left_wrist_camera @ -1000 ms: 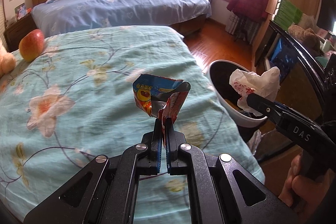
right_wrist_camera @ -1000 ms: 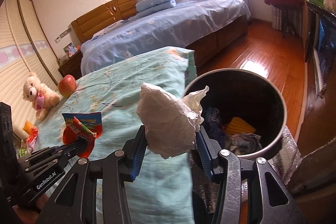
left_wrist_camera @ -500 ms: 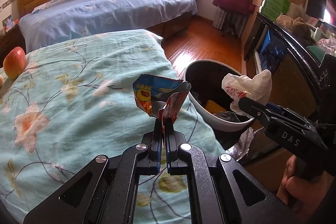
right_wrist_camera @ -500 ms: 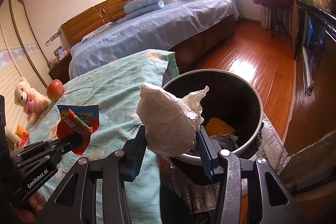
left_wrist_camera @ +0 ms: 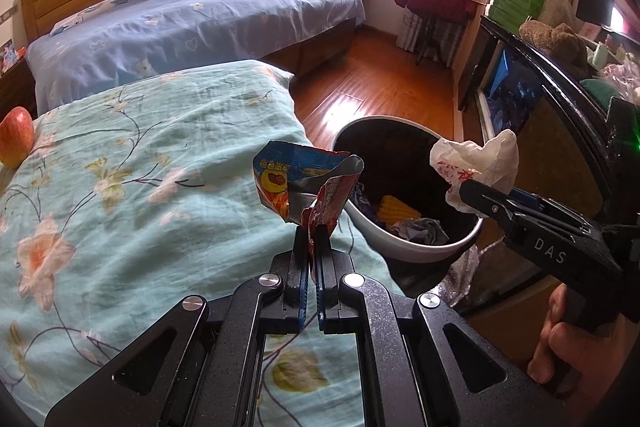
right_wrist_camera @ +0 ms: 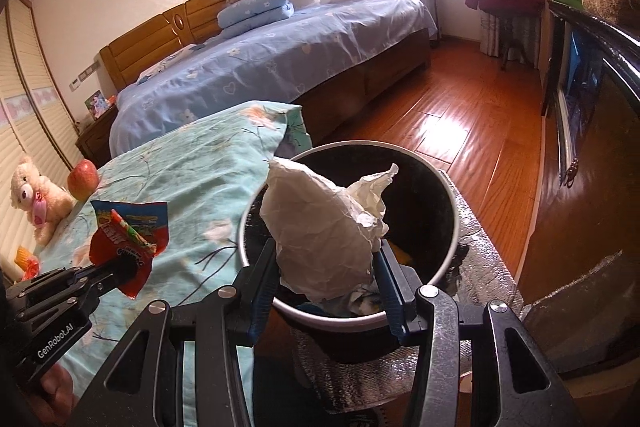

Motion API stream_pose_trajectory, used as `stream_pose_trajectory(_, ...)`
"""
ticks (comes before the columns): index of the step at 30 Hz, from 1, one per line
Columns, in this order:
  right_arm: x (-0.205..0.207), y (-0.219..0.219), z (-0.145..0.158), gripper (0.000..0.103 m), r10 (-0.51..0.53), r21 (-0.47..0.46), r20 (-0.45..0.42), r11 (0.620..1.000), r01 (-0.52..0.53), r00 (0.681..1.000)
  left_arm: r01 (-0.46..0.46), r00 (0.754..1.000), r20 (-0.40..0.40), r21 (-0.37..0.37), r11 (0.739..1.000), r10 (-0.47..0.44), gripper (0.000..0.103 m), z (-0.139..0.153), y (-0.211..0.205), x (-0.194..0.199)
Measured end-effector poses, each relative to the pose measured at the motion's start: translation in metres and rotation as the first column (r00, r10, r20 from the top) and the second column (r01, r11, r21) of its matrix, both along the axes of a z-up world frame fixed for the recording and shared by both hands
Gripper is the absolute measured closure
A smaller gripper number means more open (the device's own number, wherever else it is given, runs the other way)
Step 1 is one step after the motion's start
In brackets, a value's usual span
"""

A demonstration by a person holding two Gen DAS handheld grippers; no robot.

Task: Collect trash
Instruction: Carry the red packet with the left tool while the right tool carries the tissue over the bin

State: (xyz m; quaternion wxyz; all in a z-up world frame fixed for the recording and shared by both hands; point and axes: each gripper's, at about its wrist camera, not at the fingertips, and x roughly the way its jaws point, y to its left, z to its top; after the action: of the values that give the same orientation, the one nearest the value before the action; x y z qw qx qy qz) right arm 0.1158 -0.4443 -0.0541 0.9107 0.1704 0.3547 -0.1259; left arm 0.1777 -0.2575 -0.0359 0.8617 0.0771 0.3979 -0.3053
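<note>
Crumpled paper [right_wrist_camera: 324, 239] clamped in right gripper [right_wrist_camera: 326, 263]

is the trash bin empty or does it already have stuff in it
Partly filled: the trash bin already holds a yellow corn cob and crumpled wrappers at its bottom.

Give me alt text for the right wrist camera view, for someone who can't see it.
The right gripper holds a crumpled white paper wad over an open black trash bin beside a floral bedspread. At left, the left gripper pinches a red and blue snack wrapper.
</note>
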Motion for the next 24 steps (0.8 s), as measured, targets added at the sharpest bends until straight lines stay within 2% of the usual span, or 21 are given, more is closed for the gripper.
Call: stream_pose_trajectory(24, 0.012, -0.028, -0.010, 0.055, -0.009, 0.009, -0.032, 1.000, 0.010, 0.999, 0.055, 0.998, -0.004, 0.037, 0.998, -0.055, 0.100, -0.003, -0.043, 0.007)
